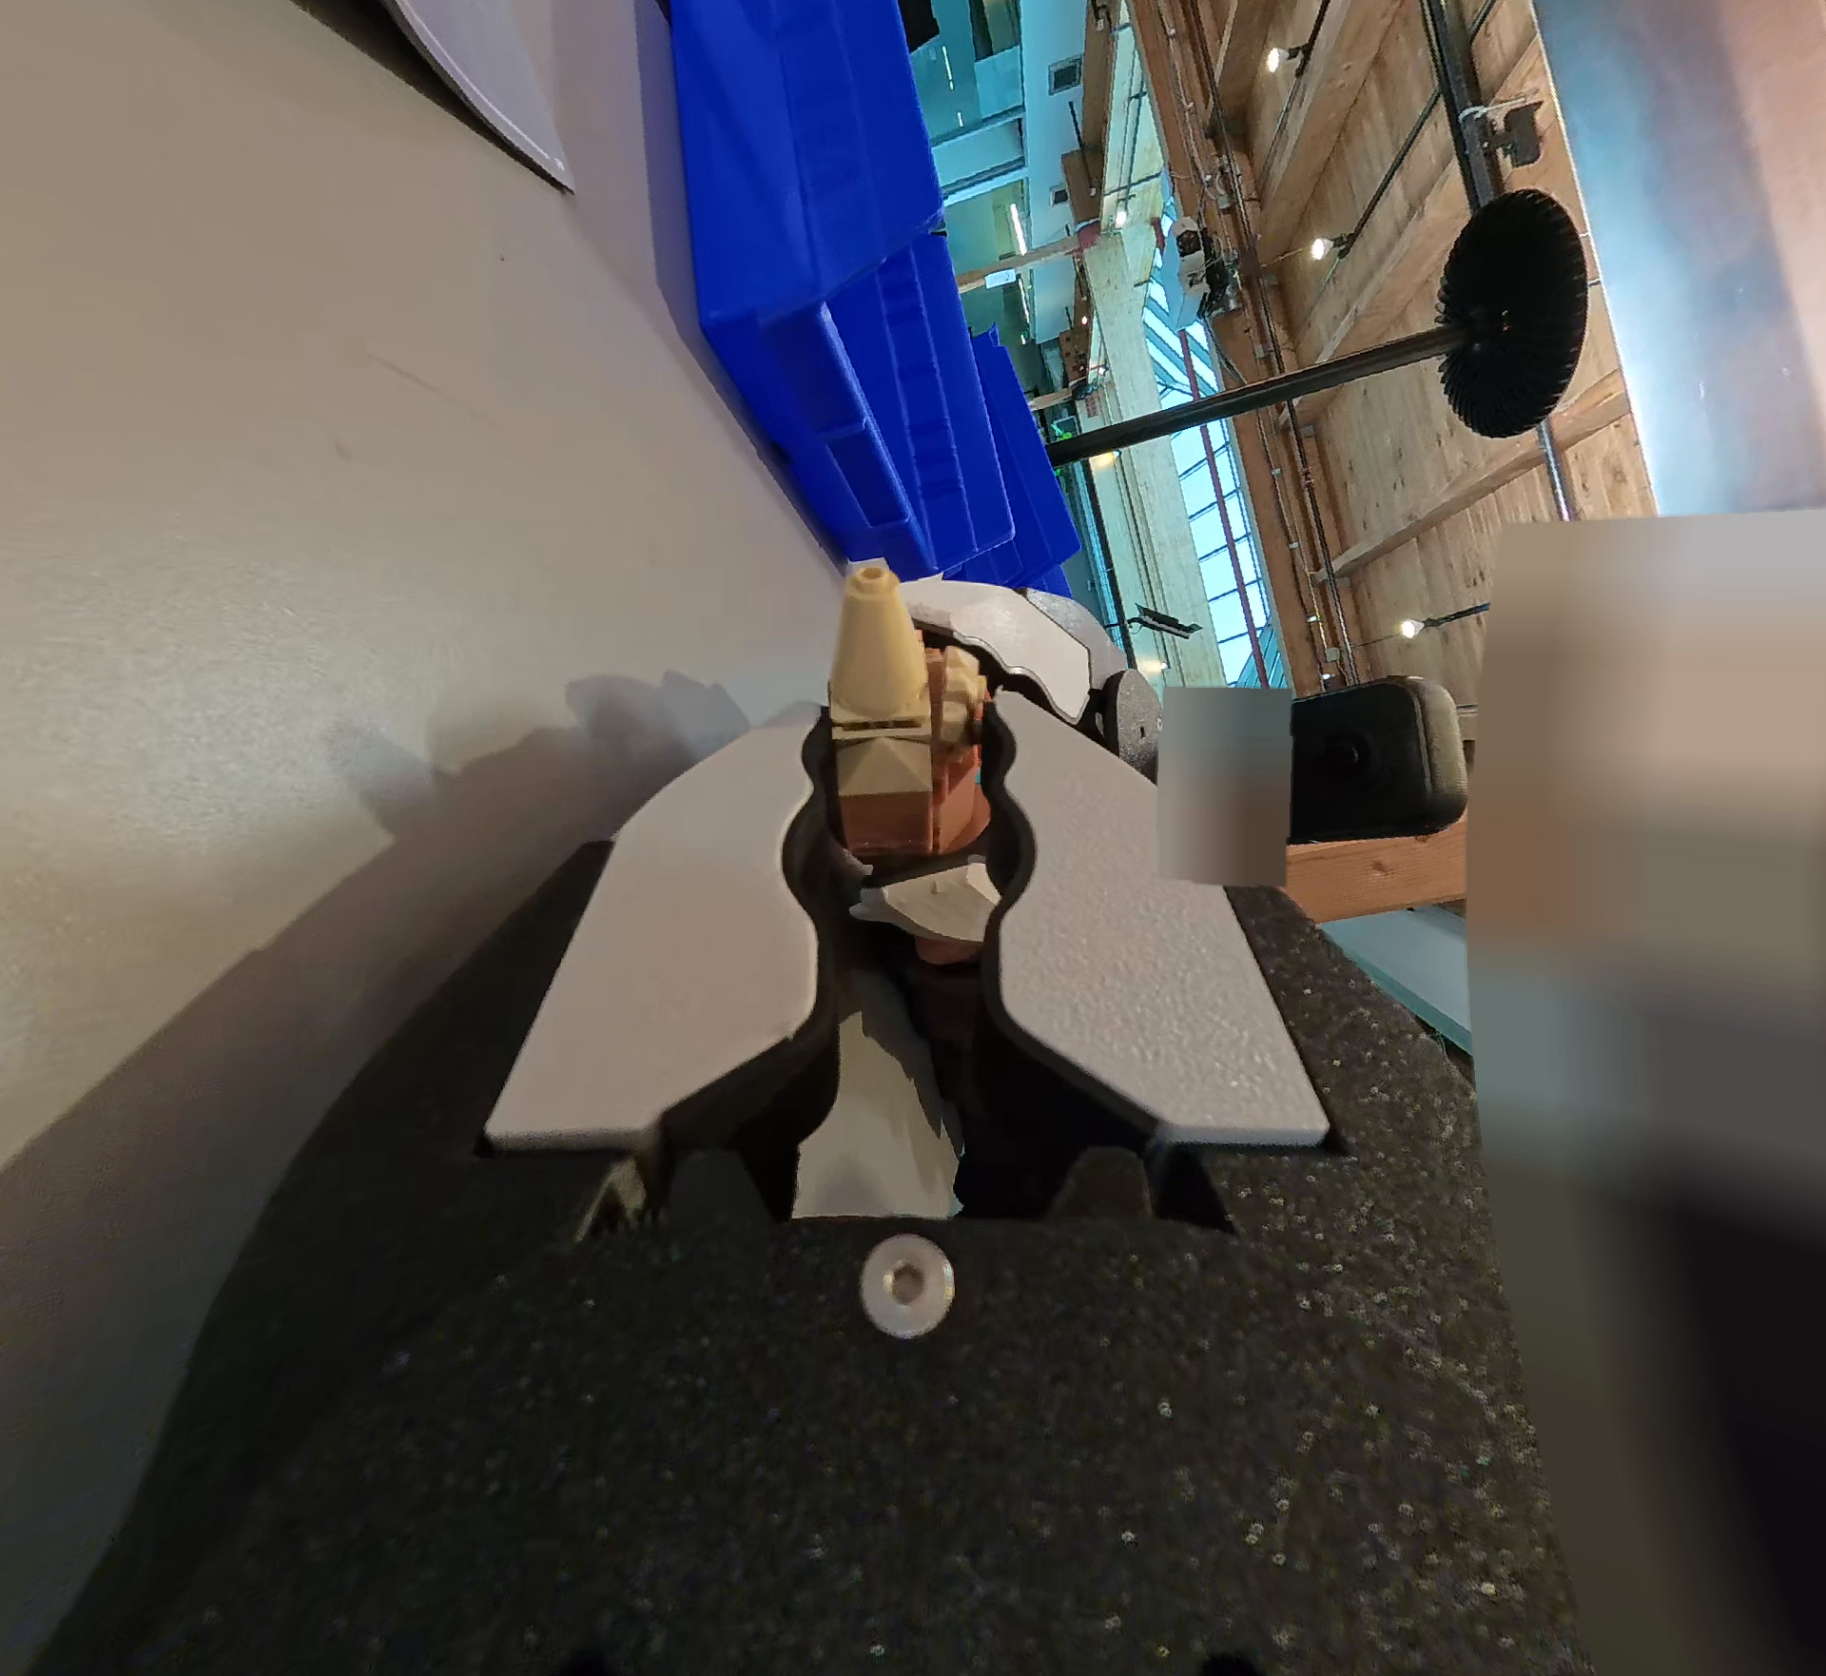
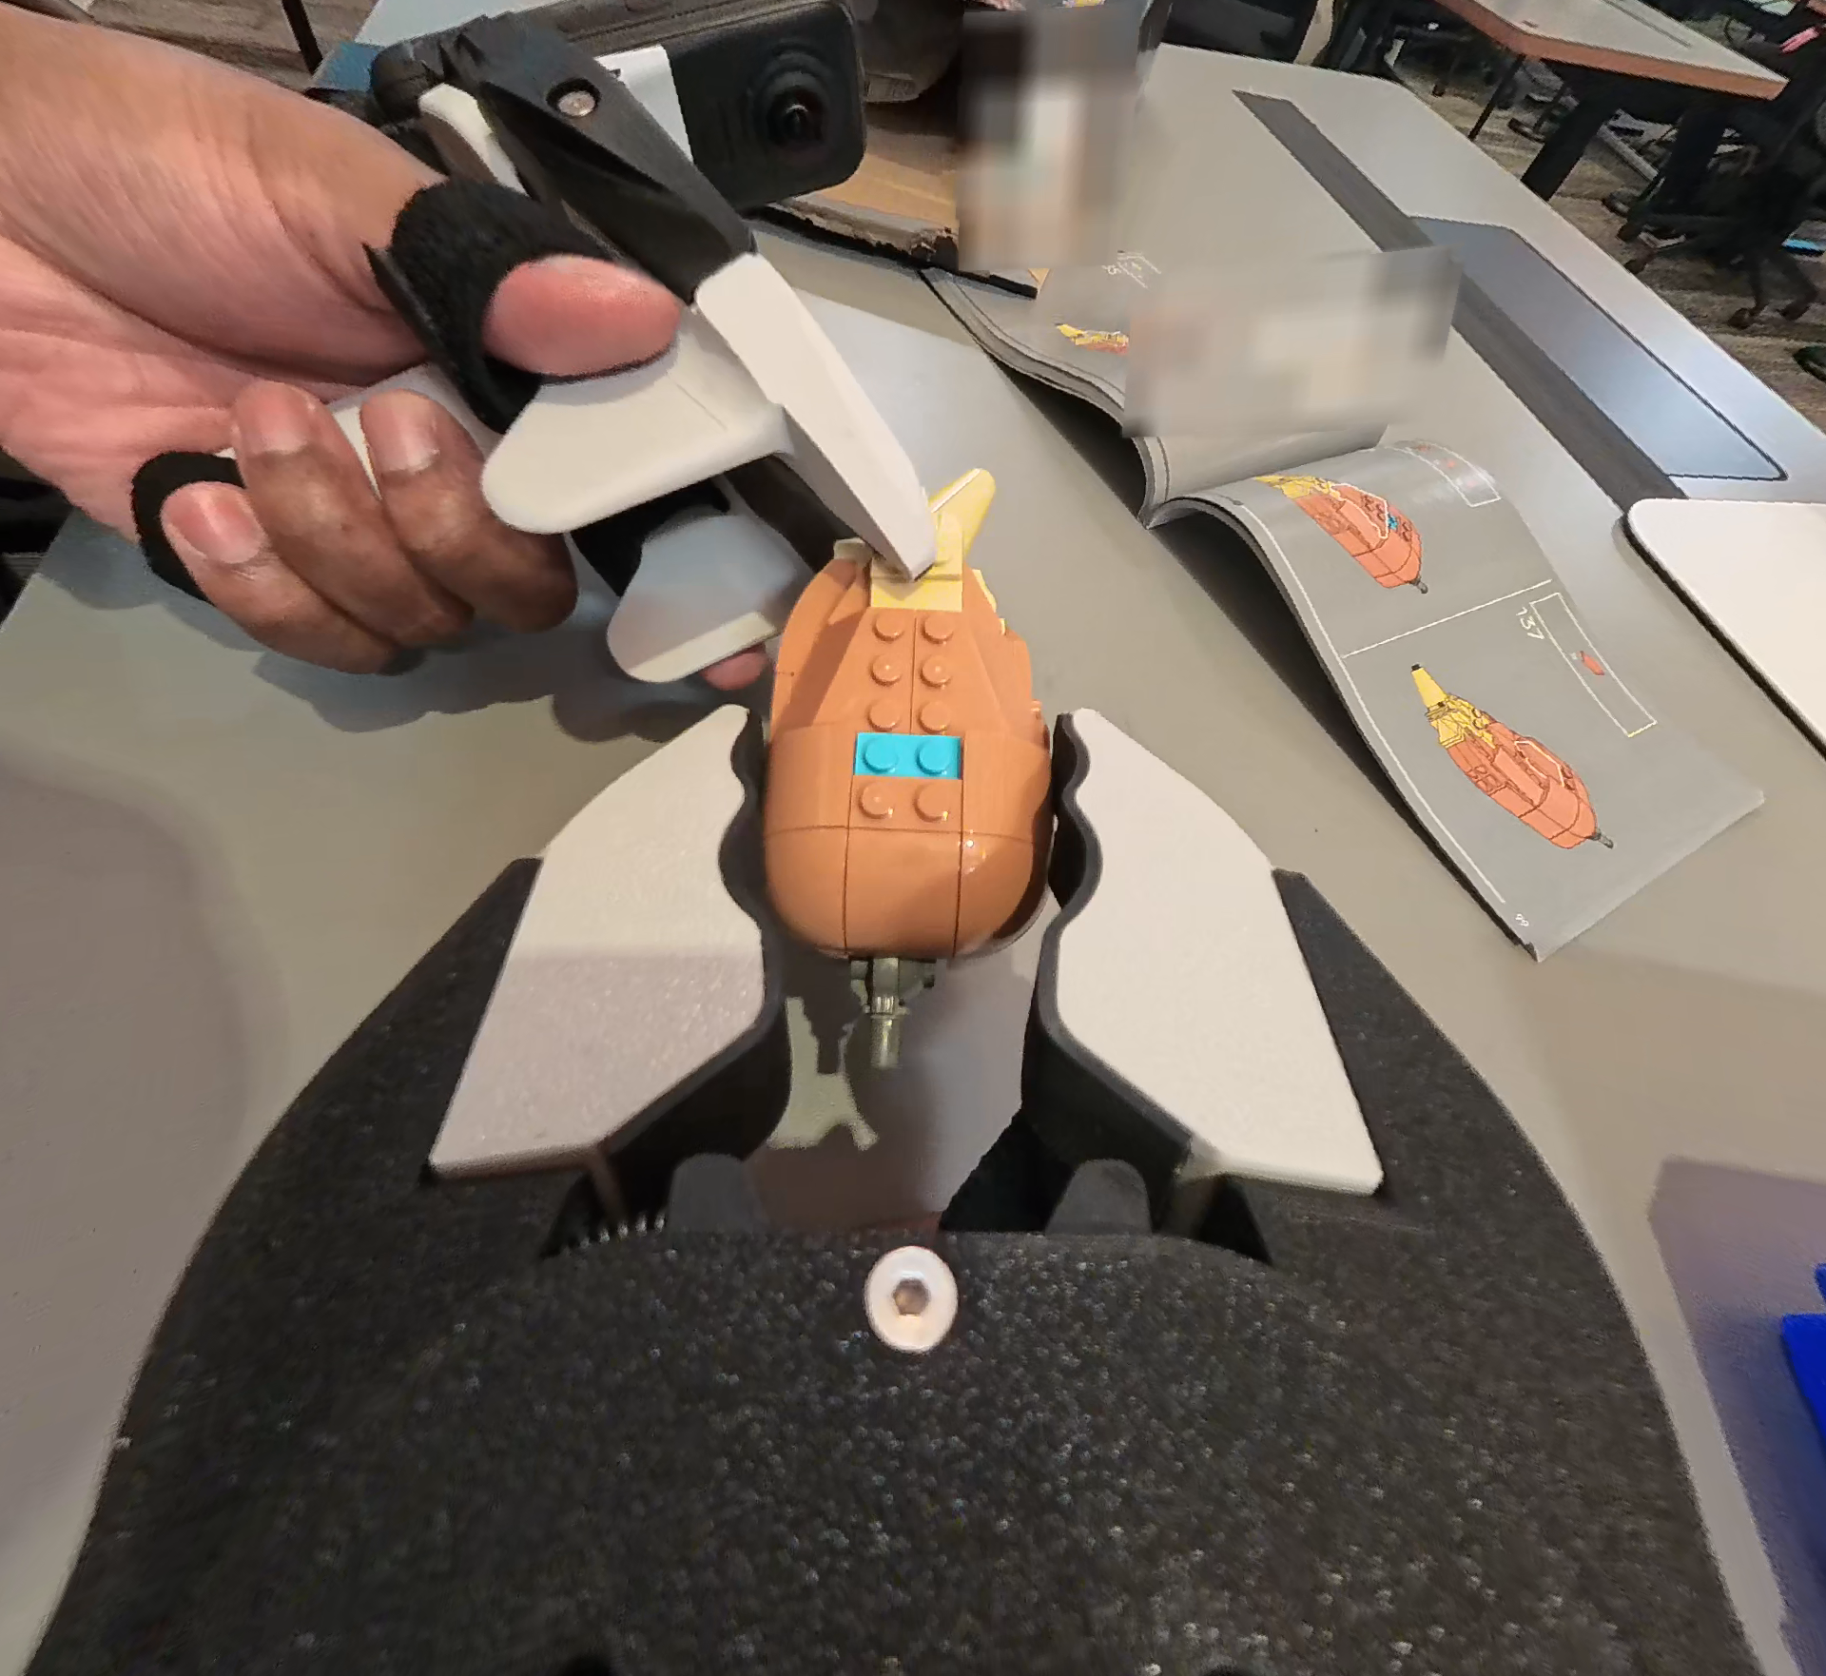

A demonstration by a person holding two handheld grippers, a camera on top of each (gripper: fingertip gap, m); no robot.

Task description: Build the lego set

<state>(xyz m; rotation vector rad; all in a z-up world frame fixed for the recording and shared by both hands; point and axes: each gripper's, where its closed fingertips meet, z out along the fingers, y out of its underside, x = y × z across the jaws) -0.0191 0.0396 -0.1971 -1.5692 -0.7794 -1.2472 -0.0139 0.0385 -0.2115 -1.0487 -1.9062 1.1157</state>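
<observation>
Tools from both hands meet on an orange-brown lego body (image 2: pixel 904 798) held above the grey surface (image 2: pixel 296 838). The right tool (image 2: pixel 904 774) grips its rounded flanks, fingers closed part-way against it; the left tool (image 2: pixel 850 601) pinches the tan finned end (image 2: pixel 963 532), its fingers nearly together. An open instruction booklet (image 2: pixel 1462 690) lies toward the surface's right edge. Judging by this, the tan tip assembly is being seated; next comes a firm, straight squeeze along the body's axis.
</observation>
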